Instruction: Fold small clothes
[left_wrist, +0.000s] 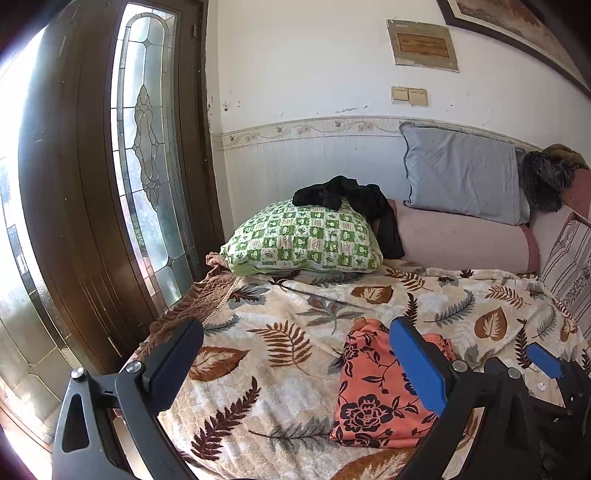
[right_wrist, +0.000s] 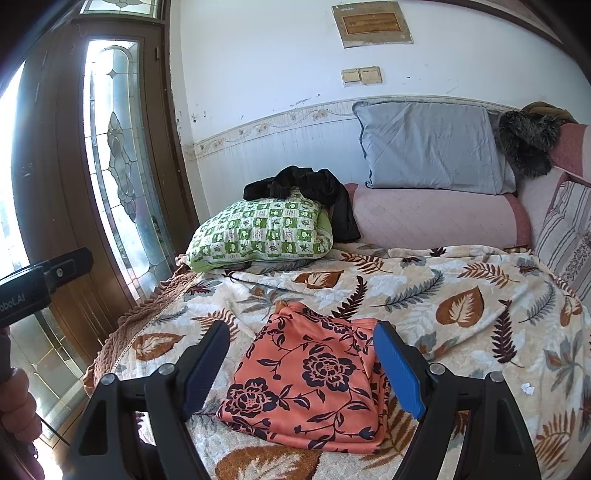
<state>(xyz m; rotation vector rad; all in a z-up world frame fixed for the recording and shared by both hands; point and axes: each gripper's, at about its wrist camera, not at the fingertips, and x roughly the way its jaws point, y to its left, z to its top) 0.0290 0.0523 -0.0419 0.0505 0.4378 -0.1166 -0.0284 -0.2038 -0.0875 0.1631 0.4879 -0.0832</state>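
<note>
Two grippers are in my hands, both tilted a little downward over the bed (right_wrist: 461, 280), which is covered by a leaf-pattern blanket (left_wrist: 295, 354). My right gripper (right_wrist: 301, 365) points at the folded orange floral cloth (right_wrist: 314, 380), which lies flat on the blanket near the front edge of the bed. Its fingers (right_wrist: 397, 369) are spread wide, one on each side of the cloth. They hang above it and grasp nothing.

My left gripper (left_wrist: 295, 363) is to the left of the cloth, above the bare blanket. Its fingers (left_wrist: 417, 365) are also wide apart and empty; the blue one passes in front of the upper right part of the cloth in the left wrist view. At the left edge of the right wrist view, my left hand (right_wrist: 16, 402) is closed around the handle of that gripper.

Further back, a black garment (right_wrist: 306, 192) lies crumpled on a green checked pillow (right_wrist: 258, 232).
</note>
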